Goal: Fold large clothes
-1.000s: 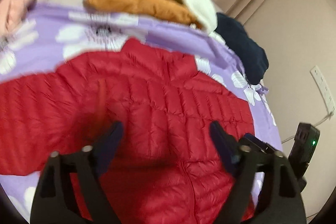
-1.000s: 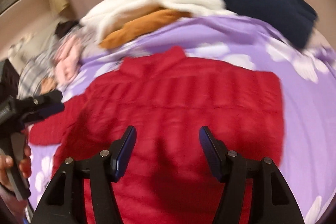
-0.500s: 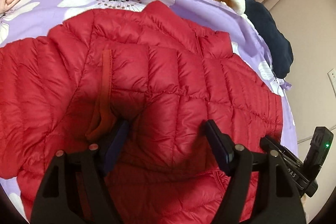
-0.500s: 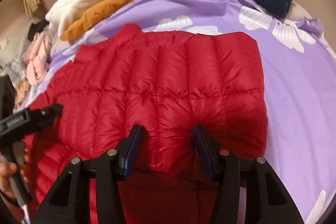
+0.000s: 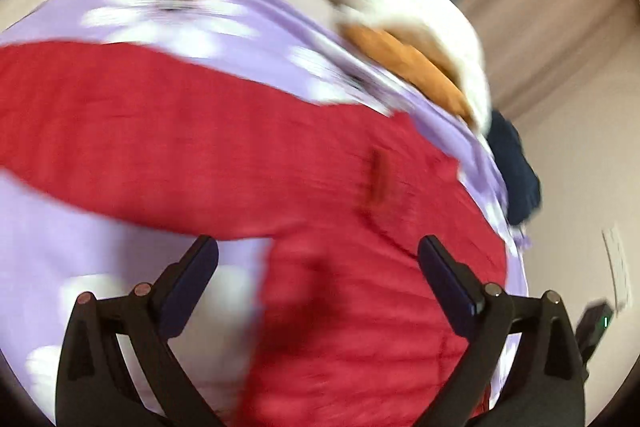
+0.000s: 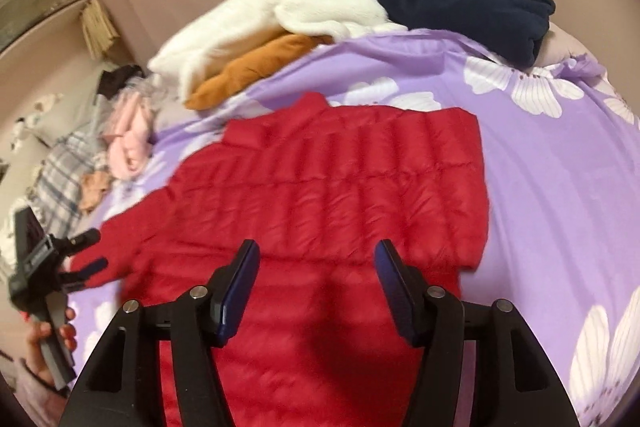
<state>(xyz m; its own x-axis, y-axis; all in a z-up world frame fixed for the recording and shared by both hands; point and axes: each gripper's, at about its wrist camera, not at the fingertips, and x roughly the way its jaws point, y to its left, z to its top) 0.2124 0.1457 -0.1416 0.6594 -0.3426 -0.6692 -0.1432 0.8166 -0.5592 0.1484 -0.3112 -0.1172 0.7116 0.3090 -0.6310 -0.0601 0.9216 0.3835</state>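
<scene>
On purple bedspread, red puffer jacket collar pointing away, both grippers' fingers spread, empty

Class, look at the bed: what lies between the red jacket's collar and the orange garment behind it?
Only bare purple floral bedsheet separates the red jacket from the orange garment; the right wrist view shows this clearly.
</scene>
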